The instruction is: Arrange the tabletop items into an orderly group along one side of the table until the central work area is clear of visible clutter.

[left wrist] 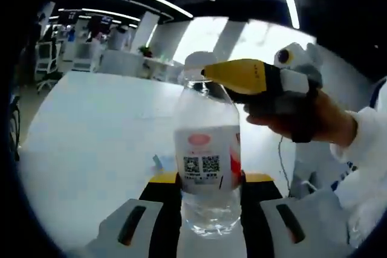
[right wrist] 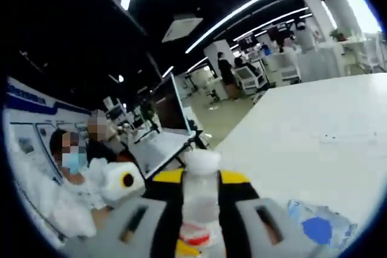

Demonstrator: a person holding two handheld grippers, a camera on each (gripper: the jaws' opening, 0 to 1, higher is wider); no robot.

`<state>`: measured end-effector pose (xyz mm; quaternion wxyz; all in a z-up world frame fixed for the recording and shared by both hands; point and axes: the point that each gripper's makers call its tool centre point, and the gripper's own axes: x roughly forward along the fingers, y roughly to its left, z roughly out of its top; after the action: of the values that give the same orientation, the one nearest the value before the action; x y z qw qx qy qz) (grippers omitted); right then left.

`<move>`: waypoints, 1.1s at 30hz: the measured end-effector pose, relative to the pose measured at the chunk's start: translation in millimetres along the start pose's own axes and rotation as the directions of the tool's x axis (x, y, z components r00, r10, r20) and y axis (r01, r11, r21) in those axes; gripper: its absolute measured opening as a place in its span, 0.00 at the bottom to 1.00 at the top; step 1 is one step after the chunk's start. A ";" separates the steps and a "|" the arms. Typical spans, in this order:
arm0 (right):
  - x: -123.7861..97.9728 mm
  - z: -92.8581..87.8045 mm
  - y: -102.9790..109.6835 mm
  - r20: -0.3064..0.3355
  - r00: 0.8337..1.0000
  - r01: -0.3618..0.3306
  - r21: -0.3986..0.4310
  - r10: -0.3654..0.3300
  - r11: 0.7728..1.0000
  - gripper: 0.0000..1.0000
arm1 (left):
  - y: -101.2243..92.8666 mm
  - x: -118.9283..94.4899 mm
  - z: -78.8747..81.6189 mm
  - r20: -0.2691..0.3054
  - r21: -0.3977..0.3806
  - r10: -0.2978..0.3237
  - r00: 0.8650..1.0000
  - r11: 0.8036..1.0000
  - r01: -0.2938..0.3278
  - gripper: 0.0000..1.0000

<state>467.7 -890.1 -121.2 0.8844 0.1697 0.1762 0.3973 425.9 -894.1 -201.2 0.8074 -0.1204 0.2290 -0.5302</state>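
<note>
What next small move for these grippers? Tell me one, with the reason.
Probably carry the water bottle toward the table edge and set it down. The left gripper clamps its body and the right gripper is closed around its neck just below the white cap, so it is held off the white table and is not yet placed anywhere.

Right gripper point(right wrist: 201, 180) jaws clamp bottle point(right wrist: 201, 200) neck — white table point(right wrist: 314, 131).
</note>
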 end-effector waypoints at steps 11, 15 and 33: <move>-14.2 -8.2 19.8 -0.114 0.954 -0.294 -0.151 0.279 0.944 0.26 | -28.6 6.5 -11.4 -0.104 0.115 -0.153 0.983 0.980 0.165 0.32; -15.8 -5.2 17.6 -0.078 0.956 -0.288 -0.097 0.281 0.953 0.23 | -29.4 9.2 -11.9 -0.093 0.095 -0.169 0.981 0.979 0.178 0.33; -9.8 -4.8 27.2 -0.053 0.967 -0.252 -0.117 0.248 0.961 0.19 | -22.7 12.5 -14.9 -0.124 0.191 -0.045 0.991 0.979 0.068 0.35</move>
<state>442.1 -879.7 -111.8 0.8325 0.1284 0.1452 0.5190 404.4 -914.0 -207.2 0.7848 -0.0157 0.2201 -0.5792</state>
